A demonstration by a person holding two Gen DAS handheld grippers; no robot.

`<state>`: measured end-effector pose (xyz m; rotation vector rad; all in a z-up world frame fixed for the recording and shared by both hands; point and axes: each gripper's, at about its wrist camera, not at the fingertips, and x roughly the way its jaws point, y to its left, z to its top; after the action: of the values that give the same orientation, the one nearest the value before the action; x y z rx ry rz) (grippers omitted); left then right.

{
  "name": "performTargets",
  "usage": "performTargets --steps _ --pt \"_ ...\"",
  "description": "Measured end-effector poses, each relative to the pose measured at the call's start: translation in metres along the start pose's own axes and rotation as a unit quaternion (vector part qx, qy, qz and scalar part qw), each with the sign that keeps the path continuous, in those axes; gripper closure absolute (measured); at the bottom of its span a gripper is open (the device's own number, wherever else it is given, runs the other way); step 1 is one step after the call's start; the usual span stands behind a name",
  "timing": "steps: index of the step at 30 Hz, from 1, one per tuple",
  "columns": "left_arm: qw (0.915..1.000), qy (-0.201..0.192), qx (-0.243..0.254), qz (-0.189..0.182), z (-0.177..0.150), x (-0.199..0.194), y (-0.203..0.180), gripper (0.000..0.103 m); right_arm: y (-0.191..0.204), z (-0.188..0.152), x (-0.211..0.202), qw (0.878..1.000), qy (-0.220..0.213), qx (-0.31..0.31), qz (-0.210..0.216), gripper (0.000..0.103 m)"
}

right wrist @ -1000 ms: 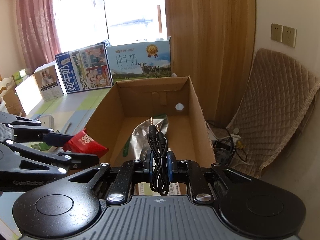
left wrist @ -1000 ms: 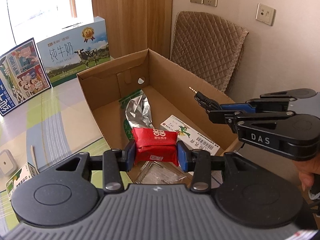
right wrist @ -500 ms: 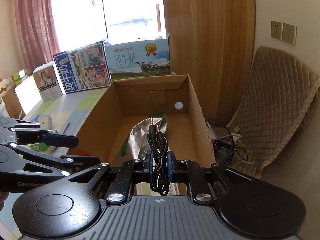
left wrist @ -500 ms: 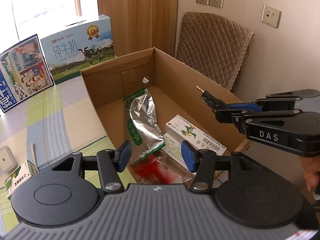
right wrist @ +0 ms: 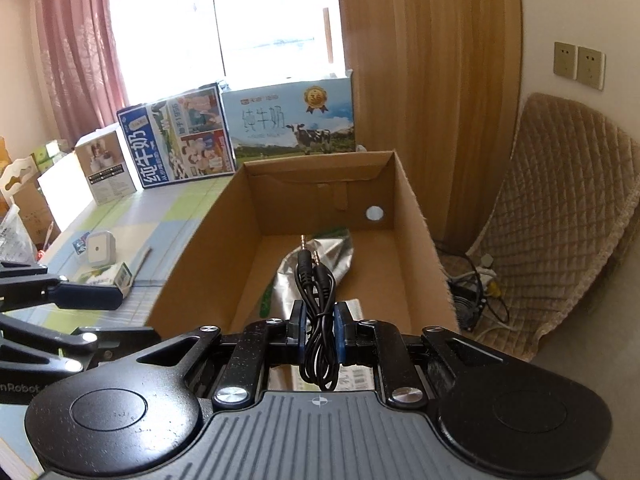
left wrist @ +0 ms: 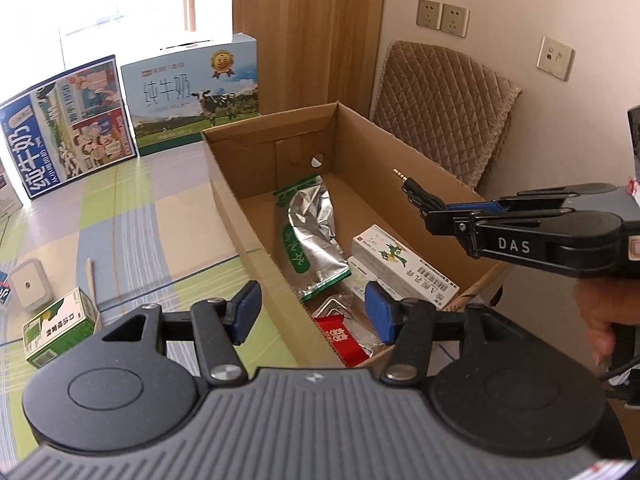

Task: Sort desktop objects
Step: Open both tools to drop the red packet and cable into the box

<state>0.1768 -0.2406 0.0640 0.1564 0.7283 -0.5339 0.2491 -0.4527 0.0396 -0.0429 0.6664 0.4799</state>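
Note:
An open cardboard box [left wrist: 236, 200] [right wrist: 416, 216] stands on the table. Inside lie a silver foil pouch [left wrist: 314, 228] [right wrist: 344, 252], a white medicine box [left wrist: 404, 264], a clear bag and a red snack packet [left wrist: 340, 338] at the near end. My left gripper [left wrist: 312, 312] is open and empty above the box's near corner, over the red packet. My right gripper [right wrist: 319, 330] [left wrist: 434, 214] is shut on a coiled black audio cable [right wrist: 318, 308] [left wrist: 416, 190], held over the box's near right side.
On the table left of the box lie a green and white carton [left wrist: 58, 330] [right wrist: 114, 276], a wooden stick [left wrist: 92, 284] and a small white plug [left wrist: 28, 288] [right wrist: 98, 248]. Milk cartons [left wrist: 192, 96] [right wrist: 180, 136] stand at the back. A padded chair [left wrist: 444, 104] is right of the box.
My left gripper opened and dropped the red snack packet into the box's near end, then drew back toward the table. The right gripper kept the cable and barely moved.

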Motion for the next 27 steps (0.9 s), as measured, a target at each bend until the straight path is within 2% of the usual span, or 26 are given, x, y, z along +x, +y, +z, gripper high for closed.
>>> performTargets --steps 5,7,9,14,19,25,27 --pt "1.0000 -0.005 -0.003 0.000 -0.001 -0.006 0.002 0.049 0.001 0.002 0.004 1.000 -0.004 0.013 0.025 0.091" --pt "1.0000 -0.007 -0.005 0.001 -0.003 -0.008 0.003 0.046 0.000 0.000 0.003 1.000 -0.005 0.016 0.021 0.082" --pt "0.9999 -0.006 -0.008 0.001 -0.005 -0.010 0.004 0.043 -0.001 -0.003 -0.001 1.000 -0.006 0.020 0.019 0.066" --pt "0.9999 -0.002 -0.015 0.003 -0.013 -0.014 0.008 0.043 -0.003 -0.014 -0.014 1.000 -0.005 0.027 0.013 0.062" --pt "0.9998 -0.002 -0.019 0.007 -0.021 -0.022 0.010 0.036 -0.001 -0.023 -0.029 0.999 -0.002 0.033 0.009 0.057" --pt "0.9998 0.002 -0.015 0.016 -0.030 -0.035 0.011 0.031 0.008 -0.030 -0.043 0.999 0.010 0.031 0.008 0.043" --pt "0.9997 -0.001 -0.017 0.019 -0.034 -0.040 0.013 0.024 0.013 -0.034 -0.049 0.999 0.015 0.031 0.008 0.031"
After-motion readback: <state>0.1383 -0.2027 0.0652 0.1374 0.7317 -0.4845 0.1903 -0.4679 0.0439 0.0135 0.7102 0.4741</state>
